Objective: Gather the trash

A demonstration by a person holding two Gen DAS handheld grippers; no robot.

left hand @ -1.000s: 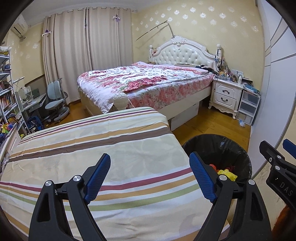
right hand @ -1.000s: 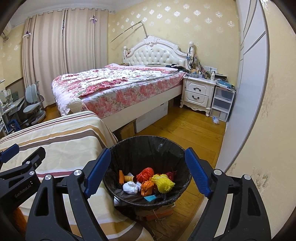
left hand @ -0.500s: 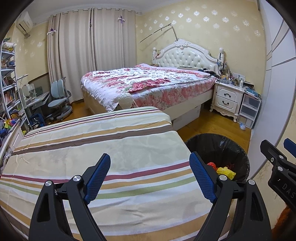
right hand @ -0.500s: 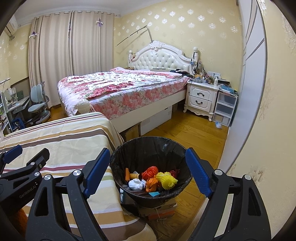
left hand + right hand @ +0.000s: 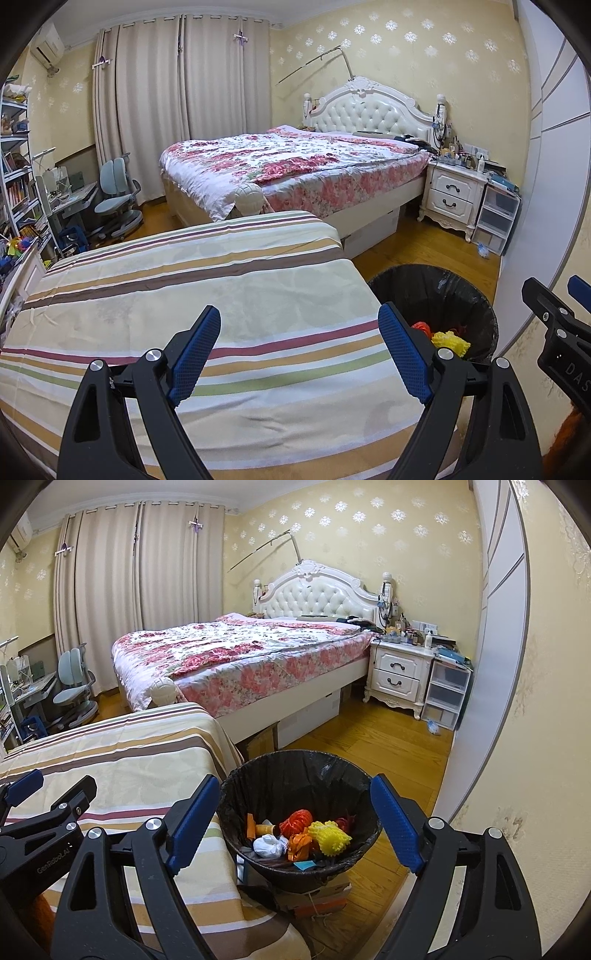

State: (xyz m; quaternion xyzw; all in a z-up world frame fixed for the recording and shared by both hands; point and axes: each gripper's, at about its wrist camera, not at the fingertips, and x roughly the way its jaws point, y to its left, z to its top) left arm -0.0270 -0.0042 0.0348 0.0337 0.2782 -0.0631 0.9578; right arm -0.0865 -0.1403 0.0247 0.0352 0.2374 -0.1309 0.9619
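A bin lined with a black bag [image 5: 295, 775] stands on the wood floor beside a table under a striped cloth [image 5: 129, 757]. In the bin lie a yellow foam net [image 5: 332, 836], an orange net [image 5: 295, 819], a crumpled white piece [image 5: 267, 845] and other scraps. My right gripper [image 5: 295, 805] hovers over the bin, open, with nothing between its blue pads. My left gripper [image 5: 299, 332] is open and empty above the striped cloth [image 5: 221, 295], with the bin [image 5: 443, 295] to its right. Each gripper shows at the edge of the other's view.
A bed with a floral quilt [image 5: 295, 166] fills the middle of the room. A white nightstand [image 5: 399, 675] and plastic drawers [image 5: 447, 690] stand by the right wall. A desk chair [image 5: 114, 199] and shelves [image 5: 18, 184] are on the left. Flat cardboard [image 5: 317, 897] lies under the bin.
Both views have drifted only slightly. The jaws of both grippers stand as wide as before, and the trash in the bin has not moved.
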